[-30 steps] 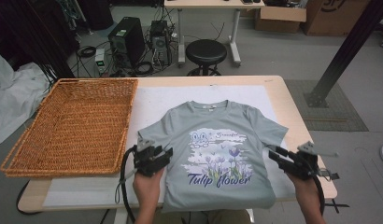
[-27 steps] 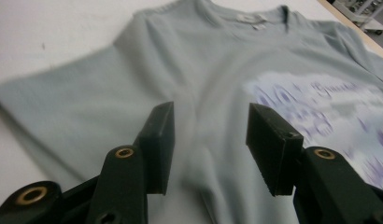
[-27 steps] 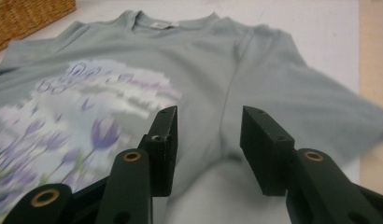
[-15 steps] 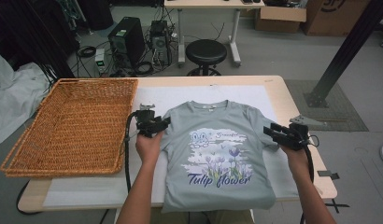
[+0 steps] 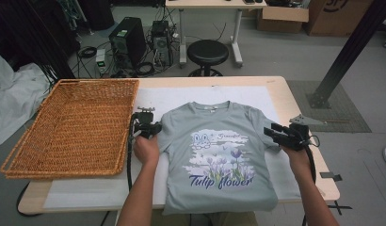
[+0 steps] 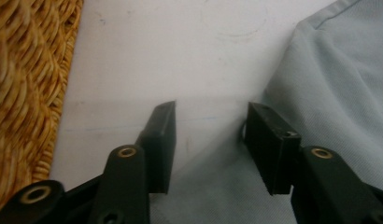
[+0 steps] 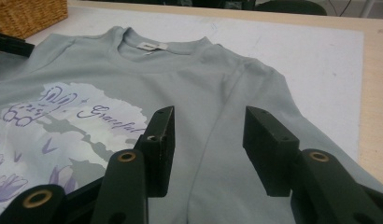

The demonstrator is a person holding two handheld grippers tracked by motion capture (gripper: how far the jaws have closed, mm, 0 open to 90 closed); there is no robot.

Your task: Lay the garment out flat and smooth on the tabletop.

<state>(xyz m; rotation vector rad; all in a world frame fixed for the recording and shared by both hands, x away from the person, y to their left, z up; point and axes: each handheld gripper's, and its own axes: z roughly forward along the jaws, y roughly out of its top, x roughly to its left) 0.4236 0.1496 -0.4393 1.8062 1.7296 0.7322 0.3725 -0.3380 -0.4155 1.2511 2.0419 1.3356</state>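
Tabletop (image 5: pixel 280 94) is carrying a white mat, and on it the grey T-shirt (image 5: pixel 219 155) is lying flat, print side up, collar pointing away from the person and hem hanging slightly over the near edge. Wicker basket (image 5: pixel 73 127) is sitting just beside the shirt on the person's left, with nothing in it.

Change since a second ago: both hands are now standing further up the shirt, having travelled from the hem-side corners to the sleeves. Left gripper (image 5: pixel 146 128) is sitting at the left sleeve; right gripper (image 5: pixel 281 135) is sitting at the right sleeve.

Left gripper view: jaws are standing spread, having just been opening a little. Sleeve edge (image 6: pixel 255 177) is lying between and below them, with white mat (image 6: pixel 180 56) ahead. Pads are not pressing on cloth.

Right gripper view: jaws are likewise spread, with the right shoulder seam (image 7: pixel 222 107) running beneath the gap. Cloth is lying smooth and unpinched.

Reading: hands are lining up symmetrically on the two sleeves, so the step in hand is probably a first fold, sleeves inward. Neither sleeve is being gripped yet. Next move is likely calling for both jaws to drop and close on the sleeve edges without dragging the body of the shirt out of square.
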